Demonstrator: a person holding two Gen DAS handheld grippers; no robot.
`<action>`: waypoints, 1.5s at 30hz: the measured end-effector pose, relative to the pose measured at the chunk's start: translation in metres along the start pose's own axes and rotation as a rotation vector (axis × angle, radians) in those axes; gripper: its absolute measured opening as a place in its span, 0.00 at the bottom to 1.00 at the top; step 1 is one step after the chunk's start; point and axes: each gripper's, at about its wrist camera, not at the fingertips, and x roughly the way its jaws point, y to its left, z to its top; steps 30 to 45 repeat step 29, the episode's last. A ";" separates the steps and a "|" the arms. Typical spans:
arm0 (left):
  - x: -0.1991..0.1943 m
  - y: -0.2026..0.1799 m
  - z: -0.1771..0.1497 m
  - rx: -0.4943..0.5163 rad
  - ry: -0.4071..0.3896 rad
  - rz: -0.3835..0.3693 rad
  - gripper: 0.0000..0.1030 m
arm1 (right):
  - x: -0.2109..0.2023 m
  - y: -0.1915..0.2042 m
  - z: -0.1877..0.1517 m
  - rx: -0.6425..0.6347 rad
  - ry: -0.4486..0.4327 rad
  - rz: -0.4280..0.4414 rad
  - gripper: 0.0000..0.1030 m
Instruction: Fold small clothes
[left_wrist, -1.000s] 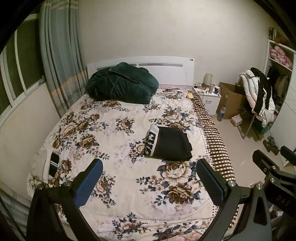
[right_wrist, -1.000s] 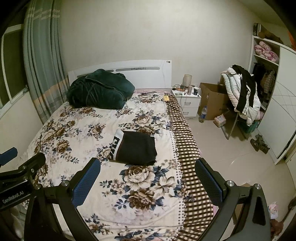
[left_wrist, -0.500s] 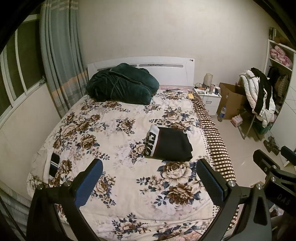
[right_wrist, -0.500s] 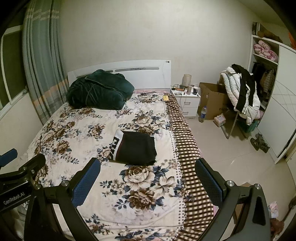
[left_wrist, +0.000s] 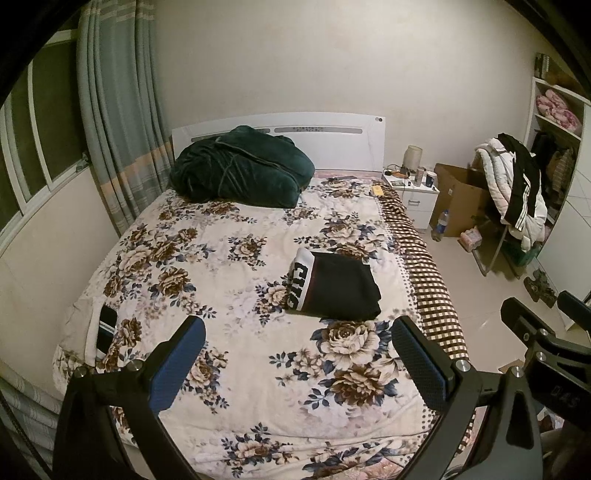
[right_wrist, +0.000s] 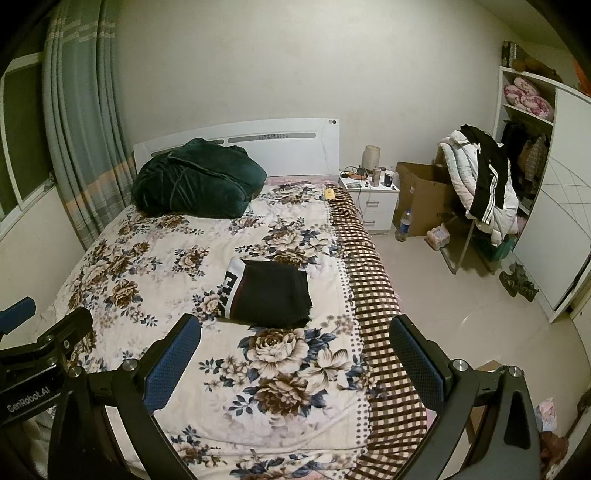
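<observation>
A small black garment with a white lettered waistband (left_wrist: 334, 286) lies folded into a flat rectangle on the floral bed cover (left_wrist: 229, 266), right of the middle. It also shows in the right wrist view (right_wrist: 267, 293). My left gripper (left_wrist: 297, 356) is open and empty, held above the foot of the bed, short of the garment. My right gripper (right_wrist: 293, 352) is open and empty, also above the foot of the bed, just short of the garment. The right gripper's body shows at the lower right of the left wrist view (left_wrist: 546, 347).
A dark green blanket bundle (left_wrist: 240, 168) lies at the headboard. A phone (left_wrist: 107, 323) sits at the bed's left edge. A nightstand (right_wrist: 371, 199), a cardboard box (right_wrist: 424, 195), a bottle (right_wrist: 404, 223) and a chair with jackets (right_wrist: 480, 188) stand right of the bed. A wardrobe (right_wrist: 557, 221) is at far right.
Both grippers have stayed open and almost still; the views have shifted only slightly. The garment has not moved.
</observation>
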 end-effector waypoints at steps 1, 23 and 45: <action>0.000 0.000 0.000 0.000 0.000 0.000 1.00 | 0.000 0.000 0.000 0.001 0.000 0.000 1.00; -0.001 -0.003 0.001 0.002 -0.004 0.008 1.00 | 0.000 -0.001 0.001 0.001 -0.002 0.003 1.00; -0.002 -0.004 0.002 -0.002 -0.011 0.006 1.00 | -0.001 -0.001 0.000 0.001 -0.001 0.001 1.00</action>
